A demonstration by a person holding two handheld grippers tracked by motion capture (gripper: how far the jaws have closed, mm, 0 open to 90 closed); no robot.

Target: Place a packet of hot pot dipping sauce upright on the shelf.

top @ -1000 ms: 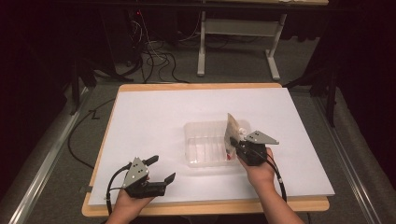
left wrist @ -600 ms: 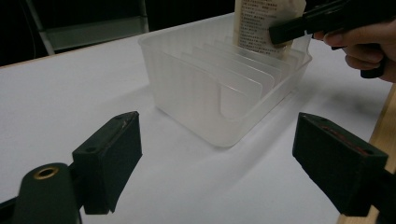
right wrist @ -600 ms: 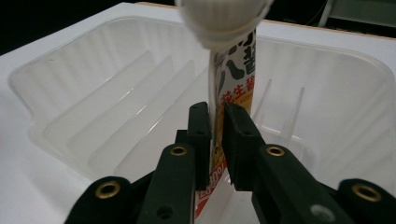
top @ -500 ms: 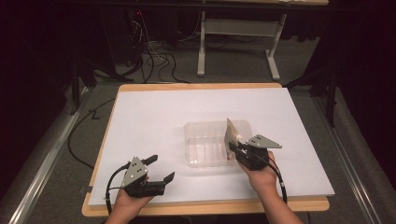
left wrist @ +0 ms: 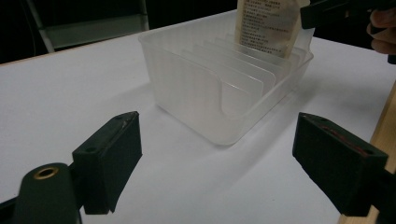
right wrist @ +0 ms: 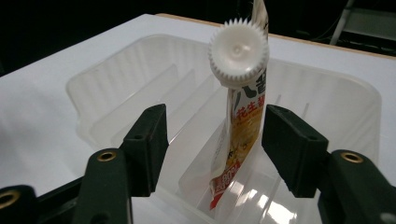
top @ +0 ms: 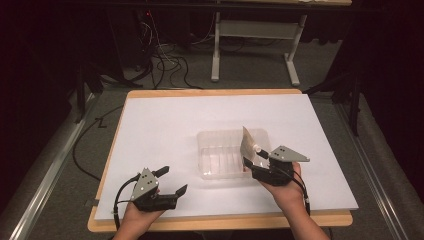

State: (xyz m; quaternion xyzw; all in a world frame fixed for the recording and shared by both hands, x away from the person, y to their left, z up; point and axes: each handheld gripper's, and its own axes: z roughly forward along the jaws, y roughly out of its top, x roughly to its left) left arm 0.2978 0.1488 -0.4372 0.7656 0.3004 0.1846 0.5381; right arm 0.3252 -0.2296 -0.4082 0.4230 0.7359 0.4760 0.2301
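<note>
A clear plastic tray (top: 210, 137) with several upright dividers sits mid-table. A slim printed pouch (top: 248, 144) with a white ribbed cap (right wrist: 238, 53) stands on end in one slot near the tray's right side. My right gripper (top: 251, 156) is just in front of it and open. Its jaws stand either side of the pouch (right wrist: 243, 116) without pinching it. My left gripper (top: 174, 179) rests open near the front left of the table. It faces the tray (left wrist: 187, 79) with nothing between its jaws. The pouch (left wrist: 268, 25) rises at the tray's far side.
The white sheet (top: 165, 125) covers a wooden tabletop, whose front edge (top: 220, 222) is close to both hands. Cables (top: 165, 60) and a table frame (top: 250, 30) lie on the floor beyond the far edge.
My right gripper has drawn back a little toward the person and to the right. The pouch stays standing in the tray. The left gripper has not moved.
</note>
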